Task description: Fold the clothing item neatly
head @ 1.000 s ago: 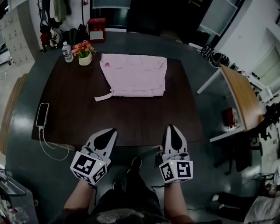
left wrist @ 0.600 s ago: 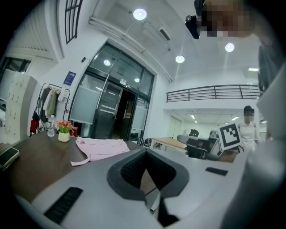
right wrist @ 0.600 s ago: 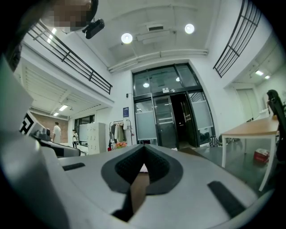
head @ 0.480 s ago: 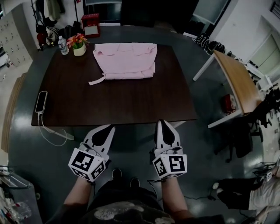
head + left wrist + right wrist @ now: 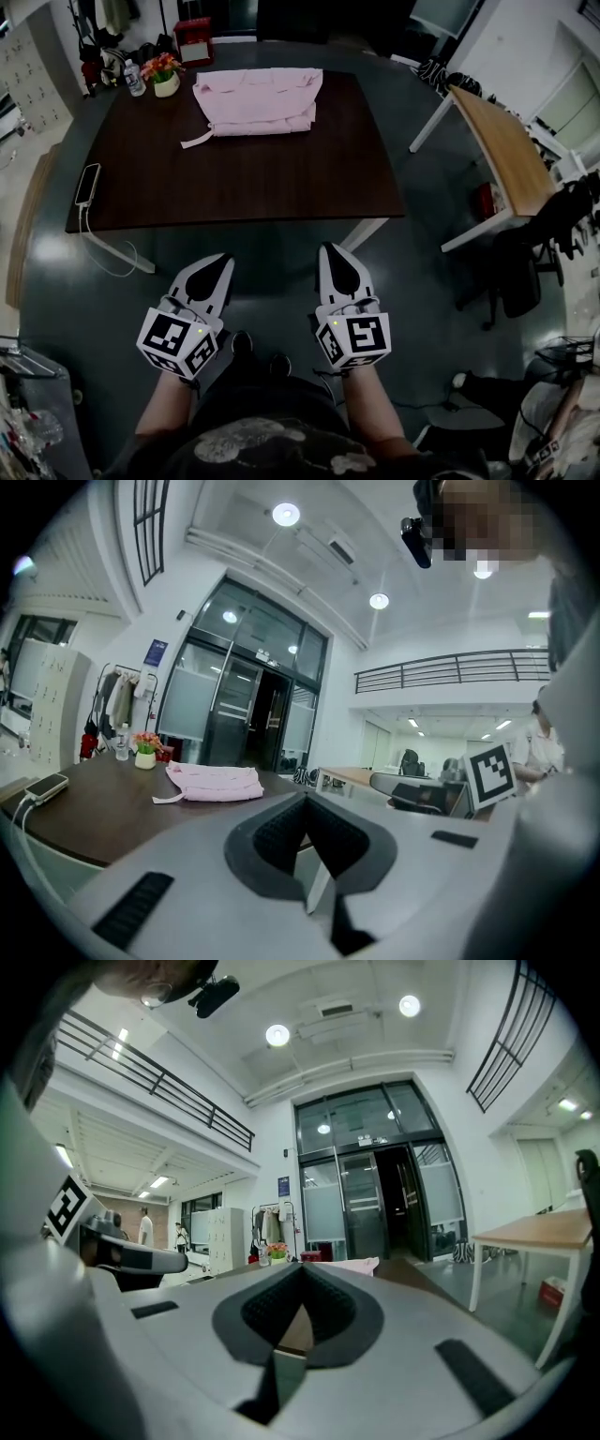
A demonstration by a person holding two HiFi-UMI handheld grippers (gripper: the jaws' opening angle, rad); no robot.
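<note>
While the person stands clear of the bench (image 5: pixel 234 192), both forearms reach forward over the dark floor (image 5: pixel 281 272). Closest in, each tool carries its marker cube, one on the left (image 5: pixel 176 342) and one on the right (image 5: pixel 352 339). Just ahead, the left claw (image 5: pixel 221 262) has its jaws pressed together with nothing between them, and the right claw (image 5: pixel 330 253) is the same, tips meeting and empty. Both point level towards the bench but hang short of its near edge, over bare floor, with a gap between the two.

On to the bench: at its left near edge lies a phone (image 5: pixel 87 184), and its white cable (image 5: pixel 114 258) droops off the edge down to the floor. The middle of the dark top is bare wood.

Further back, at the far side, sits the pink garment (image 5: pixel 255 101), folded into a rough rectangle and lying flat, with a thin strap (image 5: pixel 197 141) trailing from its near-left corner. It is well apart from both claws.

To its left stands a small pot of flowers (image 5: pixel 165 75), with a water bottle (image 5: pixel 134 80) just beside it. Beyond the bench is a red box (image 5: pixel 194 42). Off to the right stands a second table with a light wooden top (image 5: pixel 497 150).
</note>
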